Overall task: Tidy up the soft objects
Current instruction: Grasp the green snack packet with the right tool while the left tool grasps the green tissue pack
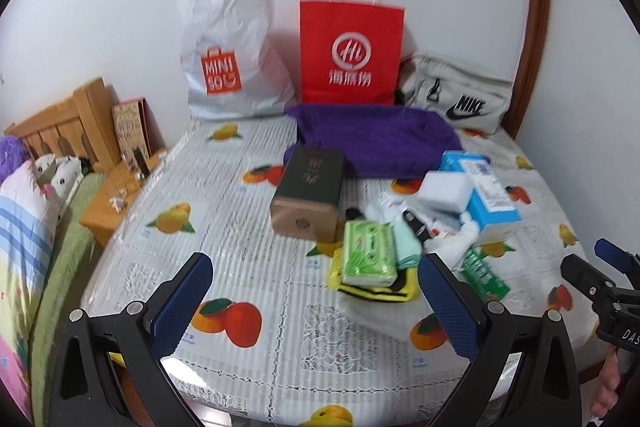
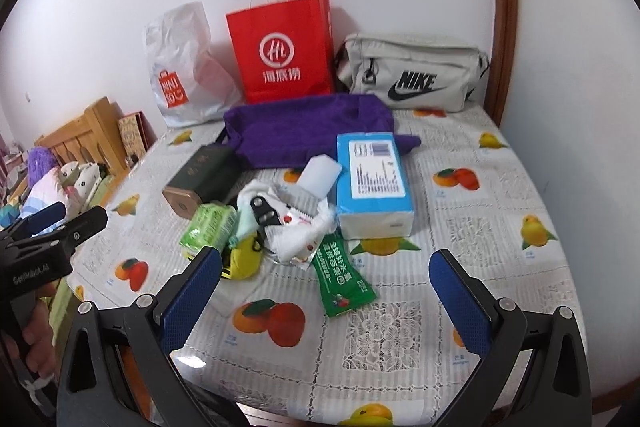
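A pile of small items lies mid-table: a green tissue pack, a yellow and black sock, a white cloth, a white sponge and a purple towel. A blue tissue box sits right of the pile. My left gripper hovers open just short of the pile. My right gripper is open above a green sachet. Neither holds anything.
A white Miniso bag, a red paper bag and a grey Nike pouch stand along the wall. A dark tin box lies left of the pile. A bed with pillows borders the table's left.
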